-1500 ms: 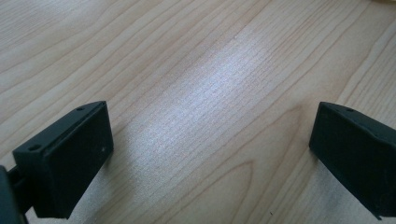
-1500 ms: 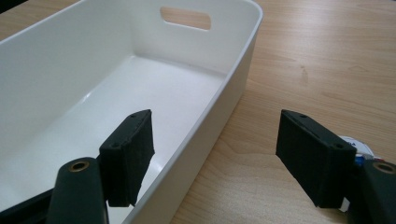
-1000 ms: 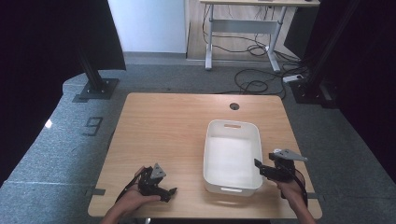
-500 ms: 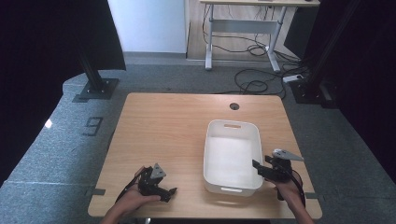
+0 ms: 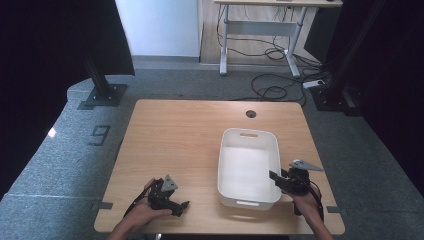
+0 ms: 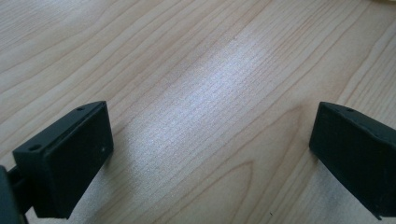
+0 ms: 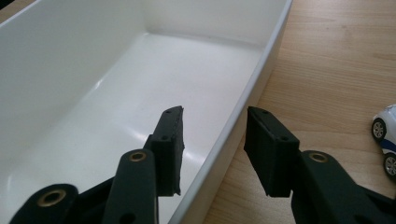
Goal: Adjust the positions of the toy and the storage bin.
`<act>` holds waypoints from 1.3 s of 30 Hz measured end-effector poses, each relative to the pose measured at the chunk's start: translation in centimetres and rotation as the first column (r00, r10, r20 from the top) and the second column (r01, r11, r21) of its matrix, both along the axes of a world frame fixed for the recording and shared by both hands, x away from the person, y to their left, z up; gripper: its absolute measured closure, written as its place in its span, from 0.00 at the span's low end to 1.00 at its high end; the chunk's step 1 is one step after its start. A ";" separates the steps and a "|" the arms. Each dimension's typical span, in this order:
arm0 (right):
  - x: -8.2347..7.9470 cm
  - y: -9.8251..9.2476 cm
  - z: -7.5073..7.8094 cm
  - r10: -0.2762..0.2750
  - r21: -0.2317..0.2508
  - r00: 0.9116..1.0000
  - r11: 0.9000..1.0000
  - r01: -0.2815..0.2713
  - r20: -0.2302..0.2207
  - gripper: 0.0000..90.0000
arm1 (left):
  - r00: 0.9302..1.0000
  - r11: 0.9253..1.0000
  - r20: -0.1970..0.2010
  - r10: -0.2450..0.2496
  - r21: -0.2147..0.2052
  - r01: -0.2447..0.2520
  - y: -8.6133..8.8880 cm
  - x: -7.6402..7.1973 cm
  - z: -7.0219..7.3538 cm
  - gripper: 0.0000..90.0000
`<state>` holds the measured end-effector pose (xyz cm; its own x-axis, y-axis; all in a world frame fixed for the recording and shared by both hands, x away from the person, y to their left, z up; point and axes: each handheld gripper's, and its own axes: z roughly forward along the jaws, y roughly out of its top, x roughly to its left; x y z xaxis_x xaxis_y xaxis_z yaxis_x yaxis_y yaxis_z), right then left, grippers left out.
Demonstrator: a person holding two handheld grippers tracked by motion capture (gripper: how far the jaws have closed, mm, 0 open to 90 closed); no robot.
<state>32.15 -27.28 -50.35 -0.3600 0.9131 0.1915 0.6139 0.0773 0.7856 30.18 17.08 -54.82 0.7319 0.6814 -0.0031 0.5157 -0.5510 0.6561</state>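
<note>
My right tool (image 7: 212,149) straddles the right-hand rim of the white plastic bin (image 7: 116,93), one jaw inside and one outside, parted and not yet pinching the wall. The bin (image 5: 248,167) sits on the near right of the wooden surface (image 5: 175,135), empty as far as I see. I judge the grasp about to be made; closing and moving the bin are left. My left tool (image 5: 170,197) rests near the front edge, jaws wide apart over bare wood. A small white toy car (image 7: 386,140) is cut off at the frame's edge.
</note>
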 end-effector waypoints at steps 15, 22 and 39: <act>0.0 0.0 0.1 -0.014 0.017 1.000 1.000 0.014 -0.020 0.67 | 1.000 1.000 0.000 0.000 0.000 0.000 -0.1 0.0 0.0 0.00; 0.1 0.1 0.0 -0.018 0.023 1.000 1.000 0.019 -0.023 0.67 | 1.000 1.000 0.001 0.001 -0.001 -0.001 -0.1 0.0 0.0 0.00; 0.7 1.2 0.0 -0.021 0.021 1.000 1.000 0.021 -0.013 0.67 | 1.000 1.000 0.002 0.003 -0.003 -0.003 -0.1 0.0 0.0 0.00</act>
<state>32.81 -26.04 -50.33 -0.3385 0.9160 0.2155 0.6254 0.0478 0.7788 30.18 16.96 -54.85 0.7298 0.6837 -0.0035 0.5162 -0.5477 0.6585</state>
